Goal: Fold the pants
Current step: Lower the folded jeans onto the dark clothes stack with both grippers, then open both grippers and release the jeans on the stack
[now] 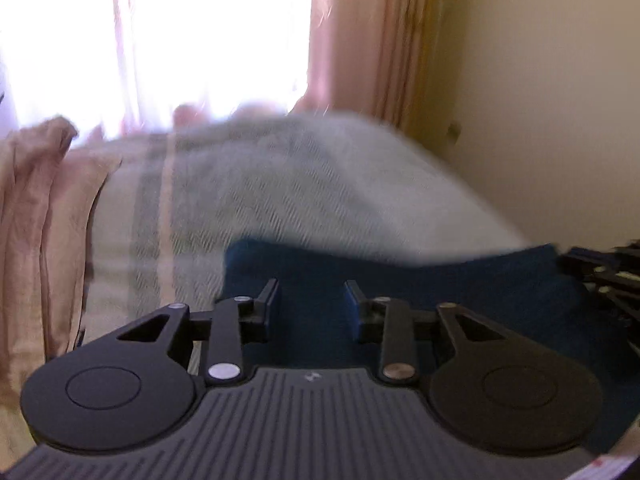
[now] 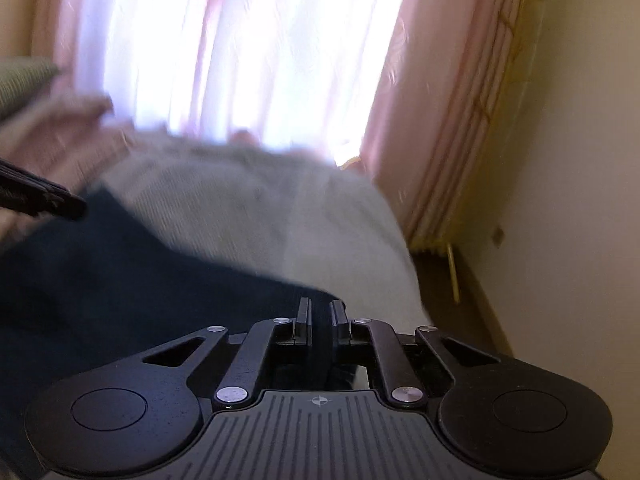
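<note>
Tool in your right hand [image 2: 320, 316] first: its two fingers are pinched close, with a dark blue fold of the pants [image 2: 120, 280] caught between them, so you've got cloth in the grip there. From that pinch the navy fabric runs off to the left and down, filling the lower left of the right wrist view. It's blurred, so seams and waistband can't be made out.

Your left tool [image 1: 312, 304] is another story: its fingers stand well apart, nothing between them but the view of blue cloth lying beyond. The pants spread across the lower middle and right of that view, past the fingertips, lying on the bed [image 1: 280, 184]. Whether the left fingers touch the fabric, you can't tell from here.

That bed wears a pale grey-green woven cover with a few darker and pinkish stripes running along its left part. At the left edge of the left wrist view, bunched pink fabric [image 1: 36, 216] hangs or lies beside the cover.

Each tool shows up in the other's camera: a black piece of the right one sits at the far right edge of the left view, and a black piece of the left one pokes in from the left edge of the right view, just above the pants.

Behind the bed, pink curtains [image 2: 420, 120] frame a bright, blown-out window, and a cream wall [image 1: 540, 100] stands to the right.
</note>
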The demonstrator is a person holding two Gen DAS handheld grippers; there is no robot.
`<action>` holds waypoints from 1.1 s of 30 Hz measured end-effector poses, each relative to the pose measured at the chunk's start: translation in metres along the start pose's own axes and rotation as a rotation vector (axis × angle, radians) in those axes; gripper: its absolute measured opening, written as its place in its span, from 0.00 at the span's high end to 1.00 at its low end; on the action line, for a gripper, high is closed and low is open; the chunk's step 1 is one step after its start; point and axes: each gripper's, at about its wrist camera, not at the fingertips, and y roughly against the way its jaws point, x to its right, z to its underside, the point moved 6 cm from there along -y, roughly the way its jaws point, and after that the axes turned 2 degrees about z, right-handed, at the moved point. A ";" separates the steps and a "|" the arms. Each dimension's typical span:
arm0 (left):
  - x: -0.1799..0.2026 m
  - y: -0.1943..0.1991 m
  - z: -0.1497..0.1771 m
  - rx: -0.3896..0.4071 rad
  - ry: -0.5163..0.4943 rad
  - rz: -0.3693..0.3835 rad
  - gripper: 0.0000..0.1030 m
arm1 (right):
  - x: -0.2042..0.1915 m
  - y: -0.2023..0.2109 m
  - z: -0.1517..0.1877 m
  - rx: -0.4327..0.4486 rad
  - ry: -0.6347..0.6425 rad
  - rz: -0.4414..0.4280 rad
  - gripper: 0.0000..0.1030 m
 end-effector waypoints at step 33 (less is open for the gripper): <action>0.043 0.105 0.096 0.036 -0.051 -0.055 0.70 | -0.018 0.122 0.084 -0.002 -0.226 -0.072 0.92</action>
